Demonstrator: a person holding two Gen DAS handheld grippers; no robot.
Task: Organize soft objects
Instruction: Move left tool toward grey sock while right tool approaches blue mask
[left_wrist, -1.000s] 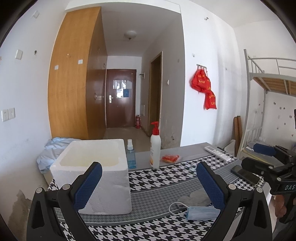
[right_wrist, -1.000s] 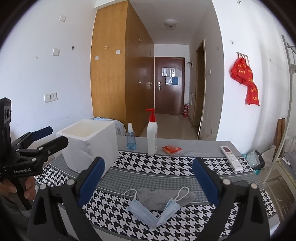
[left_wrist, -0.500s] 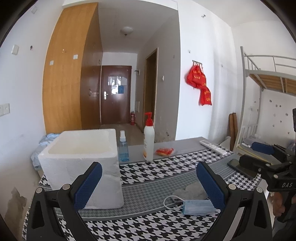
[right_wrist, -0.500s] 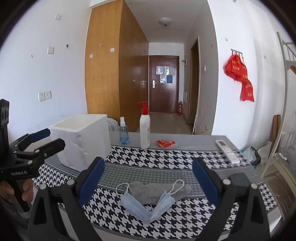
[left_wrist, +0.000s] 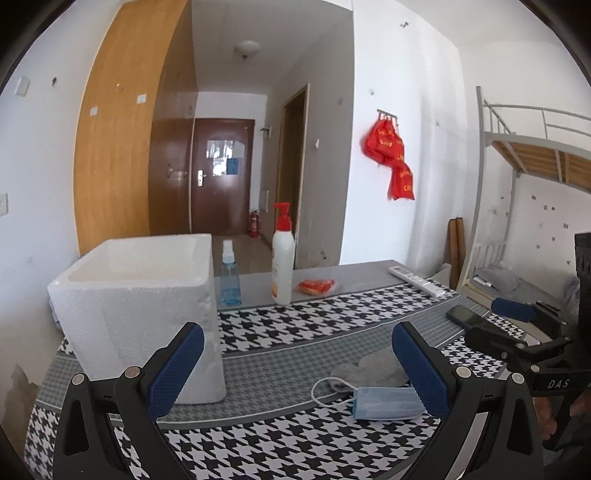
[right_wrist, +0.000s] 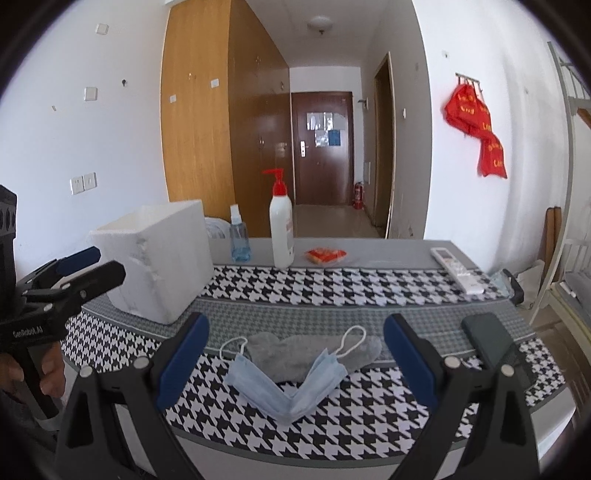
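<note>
Both my grippers, left (left_wrist: 295, 369) and right (right_wrist: 295, 360), gape empty above the cloth's (right_wrist: 332, 284) near edge; mask (right_wrist: 291, 384) overlaps sock (right_wrist: 295, 350), box (right_wrist: 159, 254) stands apart.

White lettering "DAS" marks the black body of the right gripper (left_wrist: 517, 325) at the right edge of the left wrist view; "GenRobot.AI" runs along the left gripper (right_wrist: 88, 266) at the left of the right wrist view (yellow print on the far red bags (right_wrist: 476, 125) stays illegible).
</note>
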